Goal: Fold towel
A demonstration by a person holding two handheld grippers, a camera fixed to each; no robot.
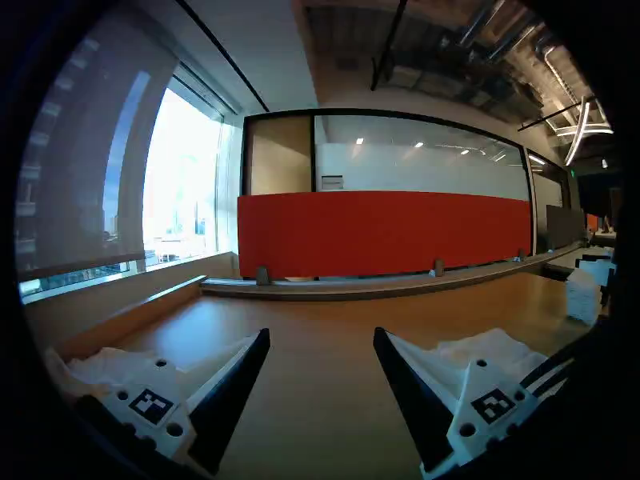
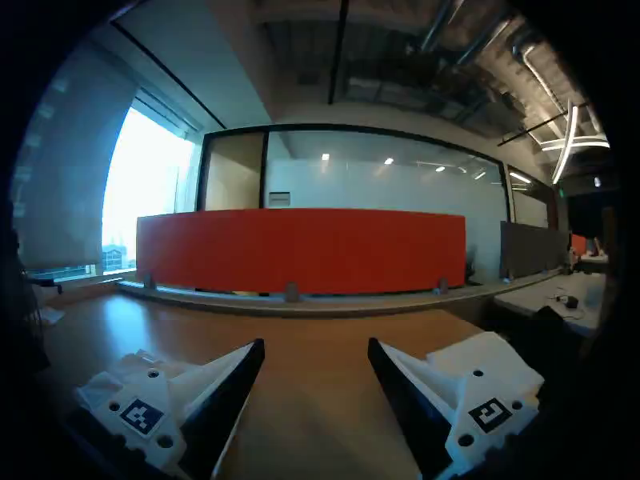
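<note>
In the left gripper view my left gripper [image 1: 321, 331] stands open low over a wooden table [image 1: 336, 360], with nothing between its fingers. Crumpled white cloth, the towel [image 1: 92, 368], shows beside the left finger, and more of it [image 1: 488, 342] lies beside the right finger. How the towel lies under the gripper is hidden. In the right gripper view my right gripper [image 2: 315, 342] is open as well, low over the same kind of wooden table [image 2: 320, 376], and its fingers hold nothing.
A red divider panel [image 1: 384, 232] runs along the table's far edge, with a glass wall behind it. A bright window [image 1: 180, 184] and a low ledge are on the left. A white folded-looking object [image 1: 584, 294] sits at the far right. Another desk [image 2: 560, 300] stands to the right.
</note>
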